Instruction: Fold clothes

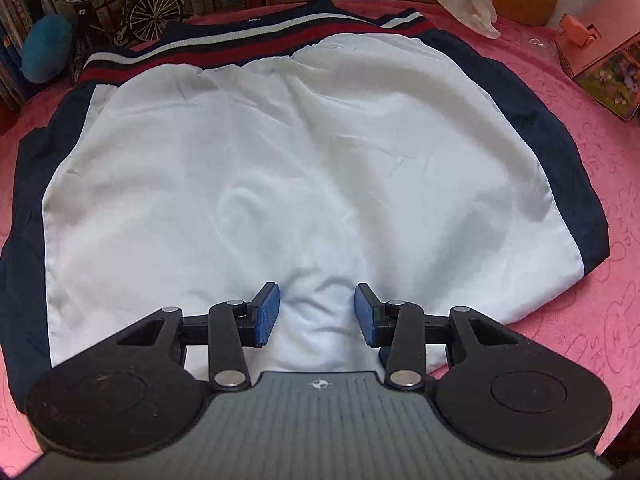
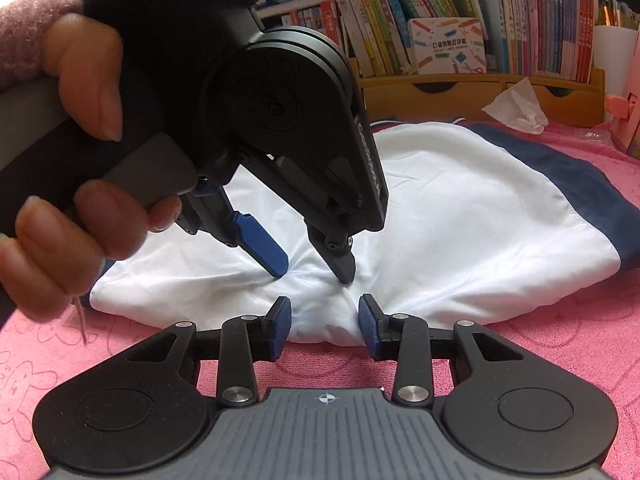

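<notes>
A white garment with navy side panels and a red, white and navy striped band (image 1: 280,152) lies spread on the pink cloth; it also shows in the right wrist view (image 2: 460,220). My left gripper (image 1: 317,312) is open, its blue pads on either side of a raised ridge of white fabric near the front edge. From the right wrist view the left gripper (image 2: 312,272) presses its tips down into the fabric. My right gripper (image 2: 324,328) is open, its pads flanking the bunched white front edge just below the left one.
The pink cloth (image 1: 580,320) covers the table. A crumpled tissue (image 1: 472,4), a pink box (image 1: 600,52), a model bicycle (image 1: 136,12) and a blue plush (image 1: 46,54) sit at the back. Bookshelves (image 2: 460,20) stand behind.
</notes>
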